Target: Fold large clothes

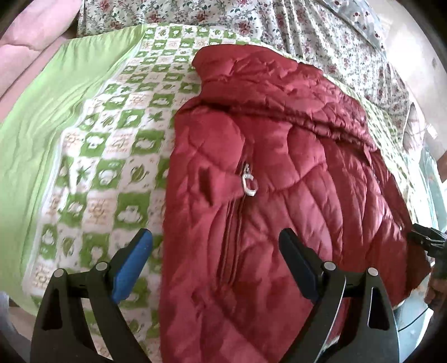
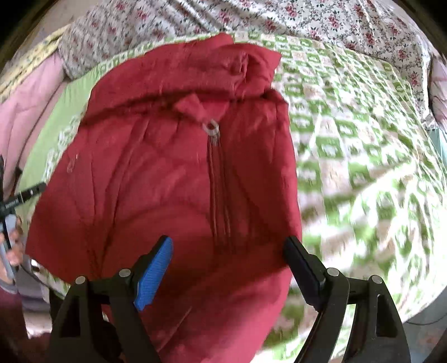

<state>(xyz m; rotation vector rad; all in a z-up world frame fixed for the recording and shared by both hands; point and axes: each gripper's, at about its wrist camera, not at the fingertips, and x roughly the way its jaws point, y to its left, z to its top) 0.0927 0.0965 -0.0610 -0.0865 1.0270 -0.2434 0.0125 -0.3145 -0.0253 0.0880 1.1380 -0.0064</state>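
Note:
A red quilted puffer jacket (image 1: 279,178) lies front up on the bed, zipped, with a silver zipper pull (image 1: 249,181) near its collar. It also shows in the right wrist view (image 2: 156,178), with the zipper pull (image 2: 211,127). My left gripper (image 1: 216,245) is open and empty, hovering over the jacket's lower left edge. My right gripper (image 2: 227,250) is open and empty, hovering over the jacket's lower front near the zipper. The right gripper's tip (image 1: 427,237) shows at the jacket's right edge in the left wrist view.
The jacket rests on a green-and-white checked quilt (image 1: 117,156) with a plain green border (image 1: 42,117). A floral sheet (image 1: 279,25) lies behind it and a pink blanket (image 1: 30,42) at the far left. The quilt spreads to the right (image 2: 363,139).

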